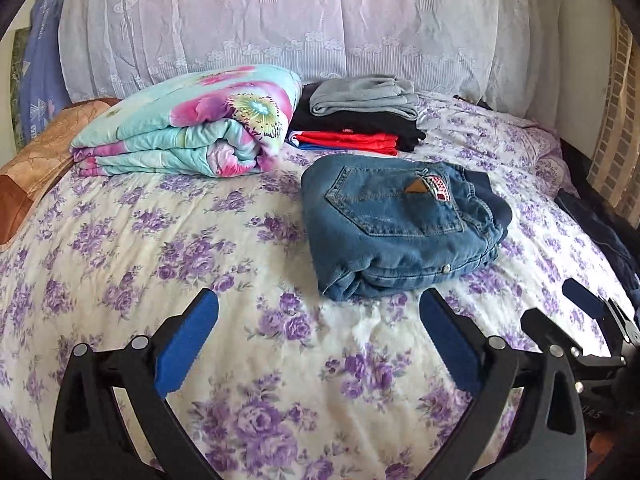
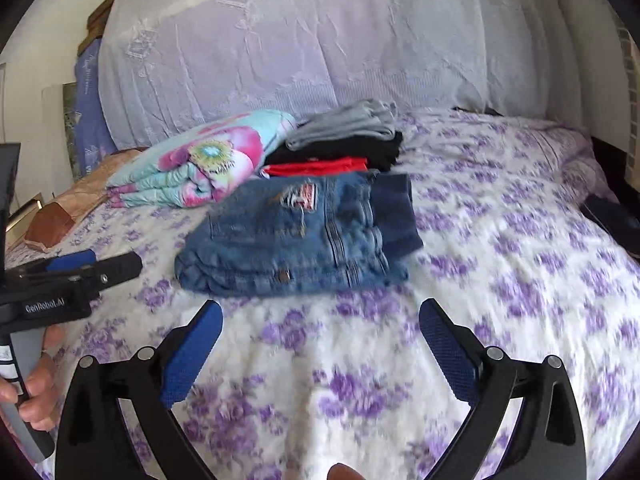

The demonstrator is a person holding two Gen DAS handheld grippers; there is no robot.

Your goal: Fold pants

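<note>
A: Where are the jeans?

B: Folded into a thick bundle on the bed, back pocket up, just in front of a stack of clothes. A grey piece lies on top of that stack, with black and red beneath.

A: And the left claw?

B: Spread wide, blue pads apart, holding nothing. It hovers above the floral sheet, short of the near edge of the jeans.

A: The right claw?

B: Also spread wide and holding nothing, over the sheet in front of the jeans. The right wrist view is somewhat blurred. In the left wrist view it shows at the far right, beside the left one.

A: Anything else on the bed?

B: A folded quilt with pink flowers, left of the stack and touching it. A lace curtain hangs behind. In the right wrist view, a hand grips the left claw's handle at the left edge.
</note>
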